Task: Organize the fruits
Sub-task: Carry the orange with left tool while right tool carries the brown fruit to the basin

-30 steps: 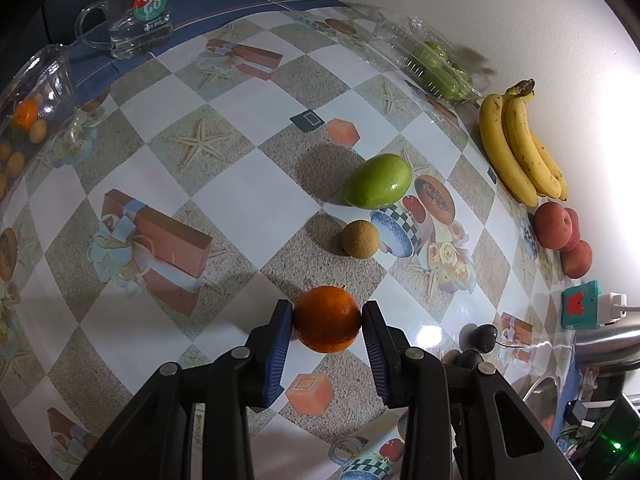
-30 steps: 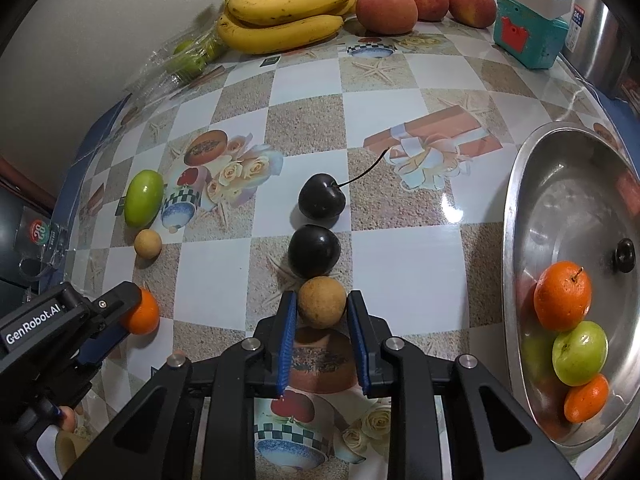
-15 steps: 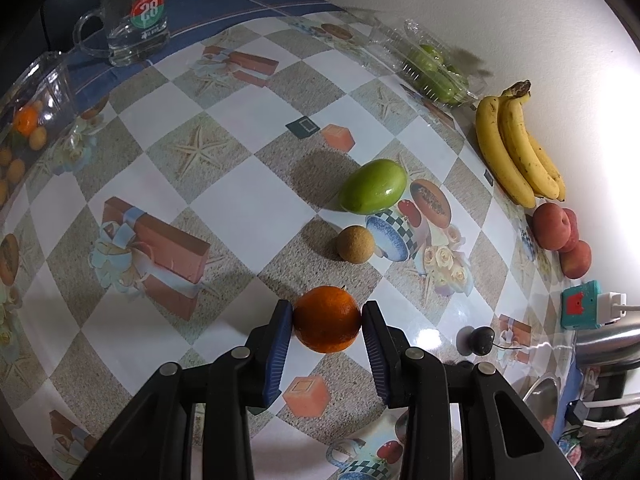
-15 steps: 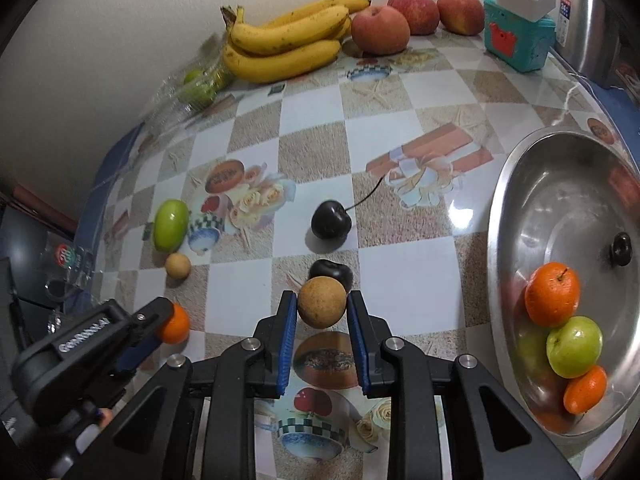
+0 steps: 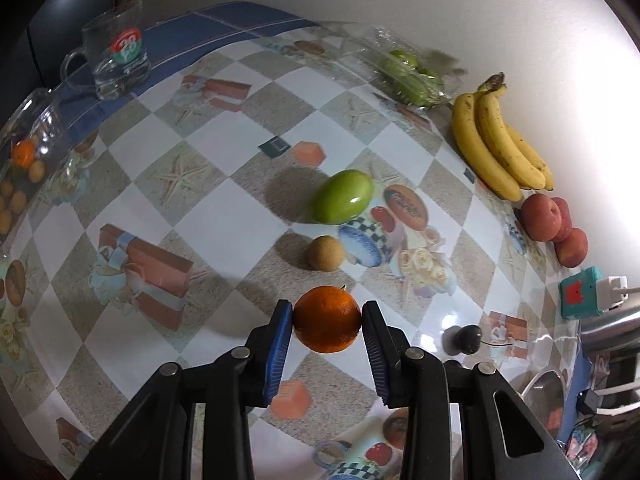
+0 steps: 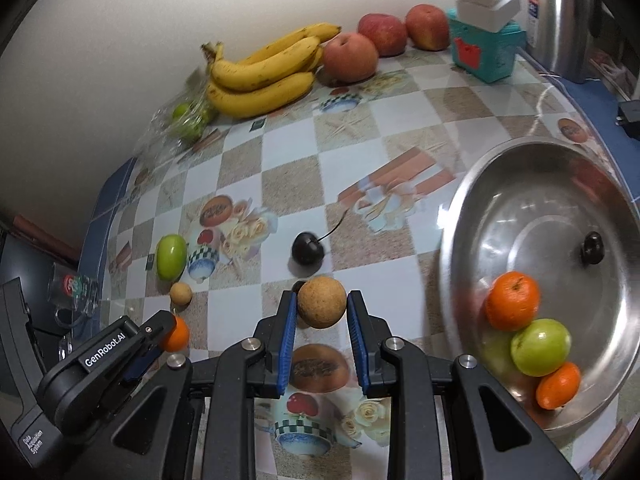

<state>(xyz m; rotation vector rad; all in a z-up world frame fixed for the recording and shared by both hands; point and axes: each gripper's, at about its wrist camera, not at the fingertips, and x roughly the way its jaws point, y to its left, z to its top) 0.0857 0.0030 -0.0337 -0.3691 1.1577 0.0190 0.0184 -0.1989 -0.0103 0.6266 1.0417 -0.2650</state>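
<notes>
My left gripper (image 5: 327,322) is shut on an orange (image 5: 327,319) and holds it above the checkered table. My right gripper (image 6: 321,307) is shut on a round tan fruit (image 6: 321,307), lifted off the table. The steel bowl (image 6: 520,184) on the right holds two oranges (image 6: 512,301) and green apples (image 6: 540,346). On the table lie a green fruit (image 5: 342,197), a small tan fruit (image 5: 326,253) and a dark cherry (image 6: 307,247). A second dark fruit is mostly hidden behind the held tan fruit. The left gripper also shows in the right wrist view (image 6: 170,334).
Bananas (image 6: 264,76), red apples (image 6: 350,57) and a bag of green fruit (image 5: 408,76) line the back wall. A teal power strip (image 6: 486,50) and kettle (image 6: 560,20) stand at the back right. A glass mug (image 5: 118,52) and a clear fruit box (image 5: 24,160) sit at the left.
Both grippers have risen with their fruit, away from the table. The right one carried the tan fruit up from beside the dark fruits.
</notes>
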